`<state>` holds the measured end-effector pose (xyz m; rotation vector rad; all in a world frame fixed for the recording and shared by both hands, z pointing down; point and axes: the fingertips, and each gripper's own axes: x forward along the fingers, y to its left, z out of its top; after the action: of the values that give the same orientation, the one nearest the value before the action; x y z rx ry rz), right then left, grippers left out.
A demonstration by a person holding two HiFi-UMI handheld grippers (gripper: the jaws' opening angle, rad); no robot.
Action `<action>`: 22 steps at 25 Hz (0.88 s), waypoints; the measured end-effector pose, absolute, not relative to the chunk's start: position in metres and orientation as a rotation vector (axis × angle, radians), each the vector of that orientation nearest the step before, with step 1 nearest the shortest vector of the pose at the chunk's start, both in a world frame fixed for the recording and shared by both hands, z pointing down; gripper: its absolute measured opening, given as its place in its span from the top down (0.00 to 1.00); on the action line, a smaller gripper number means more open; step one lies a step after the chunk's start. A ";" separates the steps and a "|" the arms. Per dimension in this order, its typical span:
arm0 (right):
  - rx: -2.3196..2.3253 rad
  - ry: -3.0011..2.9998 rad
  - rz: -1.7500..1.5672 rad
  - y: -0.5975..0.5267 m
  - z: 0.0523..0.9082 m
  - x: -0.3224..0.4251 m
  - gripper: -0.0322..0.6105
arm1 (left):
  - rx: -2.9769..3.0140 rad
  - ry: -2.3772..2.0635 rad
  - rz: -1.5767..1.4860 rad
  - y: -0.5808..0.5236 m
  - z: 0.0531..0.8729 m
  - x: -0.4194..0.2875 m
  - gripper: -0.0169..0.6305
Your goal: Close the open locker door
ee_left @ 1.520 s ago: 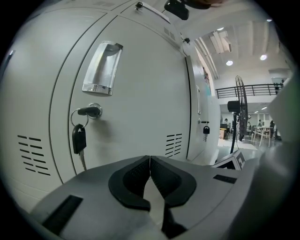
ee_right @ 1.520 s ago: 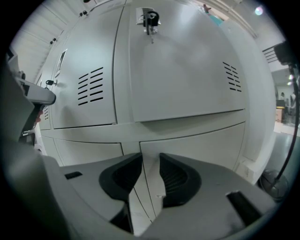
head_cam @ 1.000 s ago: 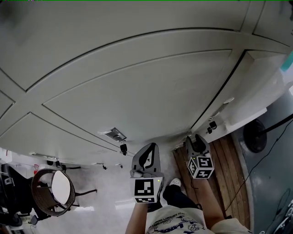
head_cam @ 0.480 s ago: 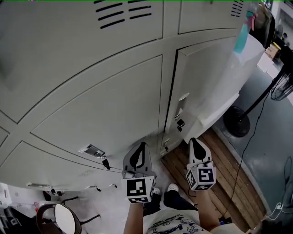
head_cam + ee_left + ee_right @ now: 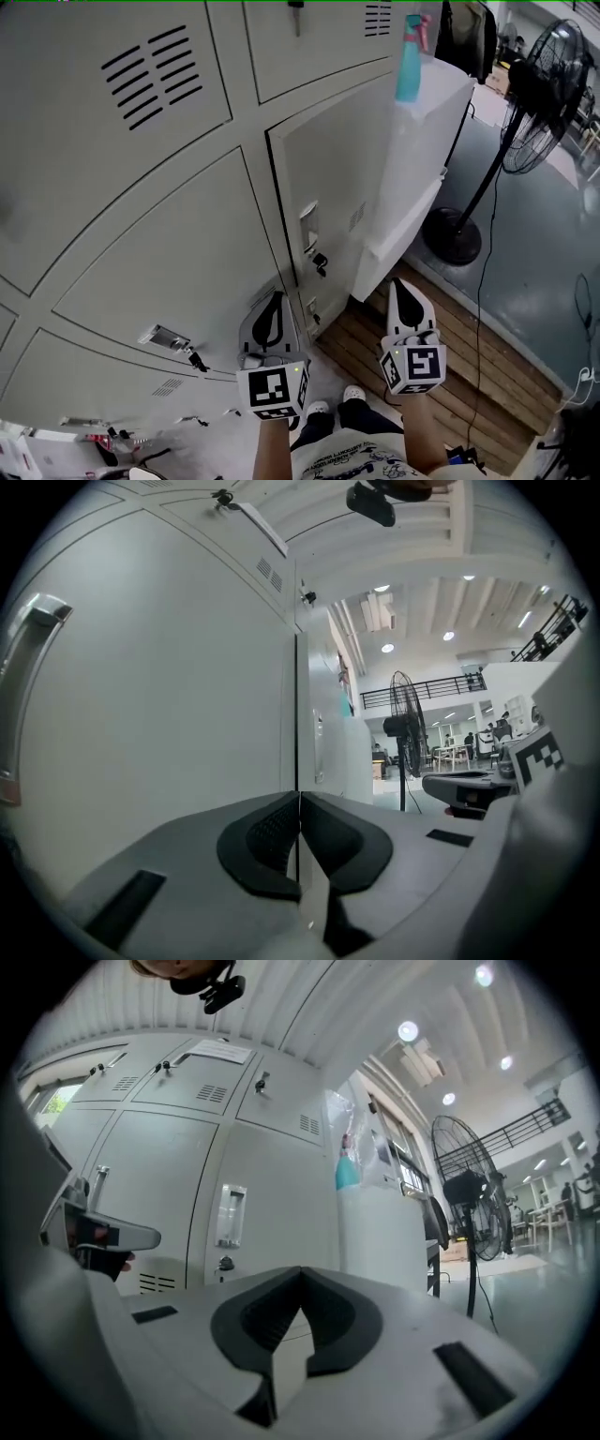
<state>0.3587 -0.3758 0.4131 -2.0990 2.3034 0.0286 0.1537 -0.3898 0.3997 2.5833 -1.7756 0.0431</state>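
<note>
A wall of grey lockers fills the head view. One locker door [image 5: 333,178] carries a recessed handle [image 5: 308,224] and a small lock [image 5: 320,261]. A dark gap runs down its left edge; how far it stands out I cannot tell. The same door [image 5: 230,1215] shows ahead in the right gripper view. My left gripper [image 5: 274,300] is shut and empty, low and just left of that door. Close beside a locker face, its jaws [image 5: 298,803] meet. My right gripper [image 5: 401,286] is shut with nothing in it, below and right of the door, apart from it.
A white cabinet [image 5: 417,178] stands right of the lockers with a teal spray bottle [image 5: 409,58] on top. A pedestal fan [image 5: 536,89] and its cable are farther right. Wooden slats [image 5: 469,370] cover the floor under my right gripper. A person's shoes [image 5: 352,395] show below.
The head view has swung up and to the right: vented upper doors, the white cabinet and the fan have come into sight. Both grippers stay low in front of the lockers.
</note>
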 end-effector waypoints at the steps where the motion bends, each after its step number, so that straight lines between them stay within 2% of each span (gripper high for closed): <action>1: -2.104 2.292 0.031 -0.373 0.411 0.362 0.96 | 2.594 -1.768 0.037 -0.389 0.397 0.157 0.96; 22: -2.143 2.236 0.041 -0.351 0.399 0.379 0.96 | 2.691 -1.653 -0.015 -0.382 0.381 0.189 0.96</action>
<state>0.3791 -0.3508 0.3993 -2.1427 2.2360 0.0408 0.1895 -0.3820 0.3807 2.6910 -1.6529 -0.0150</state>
